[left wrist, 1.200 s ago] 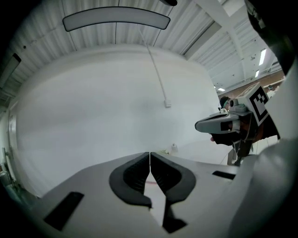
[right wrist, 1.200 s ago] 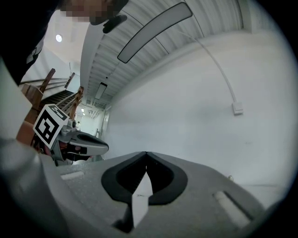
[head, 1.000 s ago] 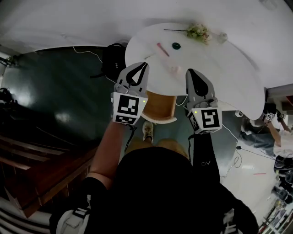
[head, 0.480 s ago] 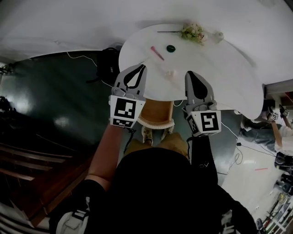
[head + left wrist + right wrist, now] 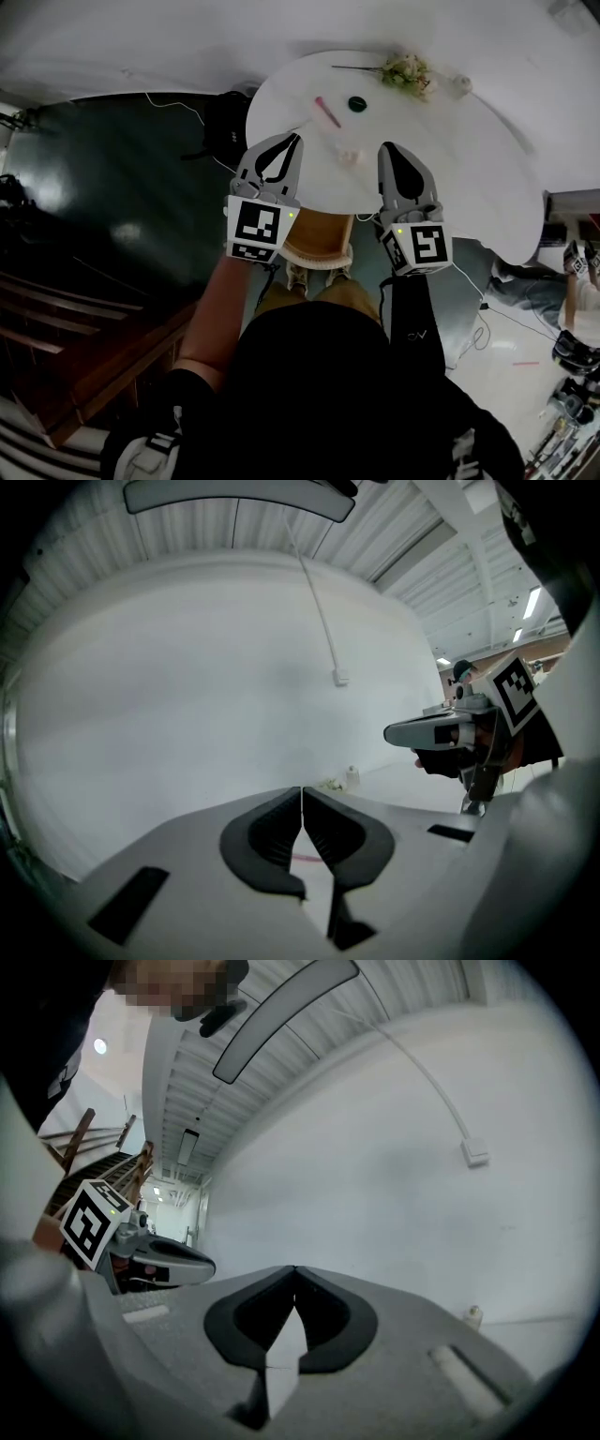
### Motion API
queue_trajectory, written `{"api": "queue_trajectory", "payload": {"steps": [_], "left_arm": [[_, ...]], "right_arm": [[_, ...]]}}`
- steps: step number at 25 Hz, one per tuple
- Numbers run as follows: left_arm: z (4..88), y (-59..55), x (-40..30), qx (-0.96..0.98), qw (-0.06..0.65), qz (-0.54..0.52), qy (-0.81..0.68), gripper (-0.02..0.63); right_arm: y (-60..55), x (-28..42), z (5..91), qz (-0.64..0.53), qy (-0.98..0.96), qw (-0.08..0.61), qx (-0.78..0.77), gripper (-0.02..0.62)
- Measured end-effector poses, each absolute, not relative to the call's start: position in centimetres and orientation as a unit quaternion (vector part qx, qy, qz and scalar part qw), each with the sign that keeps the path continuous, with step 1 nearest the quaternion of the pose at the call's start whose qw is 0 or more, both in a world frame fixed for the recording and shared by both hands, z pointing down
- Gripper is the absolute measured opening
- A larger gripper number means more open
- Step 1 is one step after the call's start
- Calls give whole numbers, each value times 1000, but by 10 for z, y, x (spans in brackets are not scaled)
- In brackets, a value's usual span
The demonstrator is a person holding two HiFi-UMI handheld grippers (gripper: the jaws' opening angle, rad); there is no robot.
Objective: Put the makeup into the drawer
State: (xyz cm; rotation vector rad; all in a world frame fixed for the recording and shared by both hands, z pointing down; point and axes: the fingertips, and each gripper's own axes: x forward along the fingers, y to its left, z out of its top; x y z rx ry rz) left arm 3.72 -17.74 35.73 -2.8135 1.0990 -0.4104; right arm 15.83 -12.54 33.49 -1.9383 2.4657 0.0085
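**Both tongs closed and empty at the table's near edge**

The left gripper (image 5: 296, 139) and the right gripper (image 5: 385, 150) hang side by side over the near rim of the white table (image 5: 469, 159). Their tips point in towards its middle. In its own view the left gripper (image 5: 301, 794) has its jaws pressed together with nothing between them. The right gripper (image 5: 294, 1271) looks the same in its view.

The only print to read is the black-and-white square pattern on each marker cube (image 5: 260, 228). A small pale mark on the dark sleeve (image 5: 419, 333) is too small to make out.

The makeup lies on the table beyond the tips:
- a pink stick (image 5: 328, 111)
- a dark round piece (image 5: 357, 103) just beside it
- a small pale item (image 5: 349, 156) nearest the rim, between the two grippers

A sprig of flowers (image 5: 406, 70) sits at the table's far side, against the white wall.

Under the near rim stands a wooden piece with a pale edge (image 5: 319, 239). I cannot tell whether it is a chair or the drawer. Left of the table the dark floor (image 5: 112, 178) lies open, with a black bag (image 5: 228, 127) close to the table's edge.
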Motion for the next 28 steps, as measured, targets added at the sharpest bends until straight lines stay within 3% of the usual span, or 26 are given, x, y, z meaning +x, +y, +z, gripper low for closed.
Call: {"api": "queue_trajectory", "payload": {"steps": [6, 8, 16, 21, 28], "left_arm": [[363, -185, 39, -918, 36, -136, 370, 11], [366, -186, 40, -917, 33, -138, 373, 11], [386, -179, 35, -912, 23, -164, 375, 11], [387, -177, 22, -904, 19, -169, 392, 11], [387, -174, 1, -891, 17, -181, 415, 11]], "right_arm": [[-138, 164, 361, -30, 790, -40, -611, 5], [-143, 158, 393, -55, 798, -103, -591, 5], [-170, 148, 504, -25, 815, -385, -433, 151], [-181, 151, 572, -32, 802, -498, -329, 160], [-193, 163, 637, -59, 779, -560, -277, 161]]}}
